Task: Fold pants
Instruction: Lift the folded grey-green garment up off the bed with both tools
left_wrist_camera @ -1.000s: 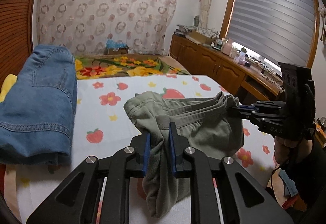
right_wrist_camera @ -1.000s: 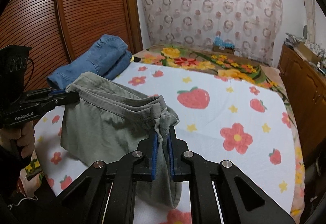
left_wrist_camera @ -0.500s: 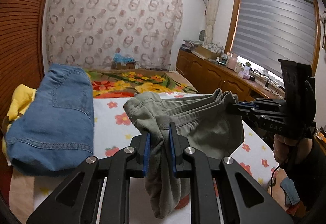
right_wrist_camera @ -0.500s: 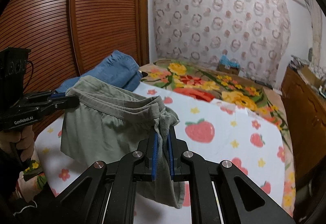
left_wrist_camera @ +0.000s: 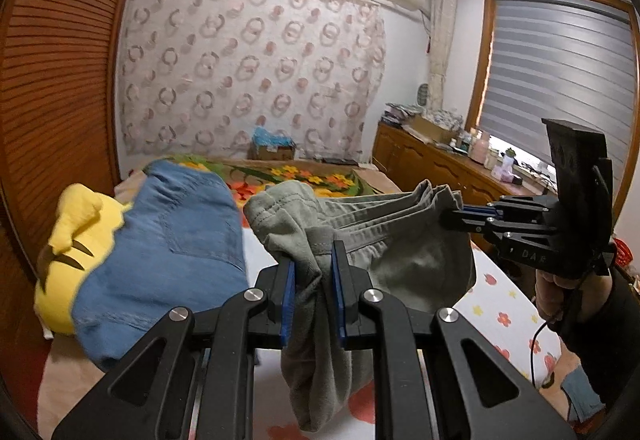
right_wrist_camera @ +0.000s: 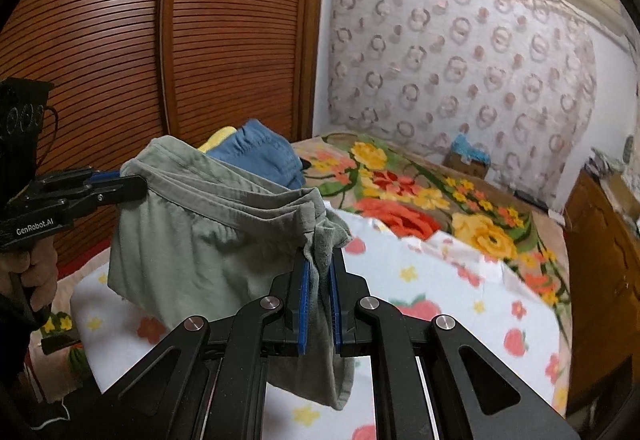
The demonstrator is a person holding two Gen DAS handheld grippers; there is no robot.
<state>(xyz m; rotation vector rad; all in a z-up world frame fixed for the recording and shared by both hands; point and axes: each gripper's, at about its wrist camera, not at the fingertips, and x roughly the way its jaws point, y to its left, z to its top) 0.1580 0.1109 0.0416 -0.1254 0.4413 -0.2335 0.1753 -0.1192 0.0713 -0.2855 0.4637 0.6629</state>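
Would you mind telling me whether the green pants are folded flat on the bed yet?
Not yet. The green pants hang bunched in the air above the bed, stretched between the left gripper and right gripper.

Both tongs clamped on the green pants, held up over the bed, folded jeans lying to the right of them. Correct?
Not quite. The folded jeans lie left of the green pants, per the left wrist view. Both the left tongs and right tongs are clamped on them above the bed.

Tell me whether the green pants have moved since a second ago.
Yes. The green pants, clamped by both grippers, have risen: their top edge now overlaps the flowered blanket instead of lying below it.
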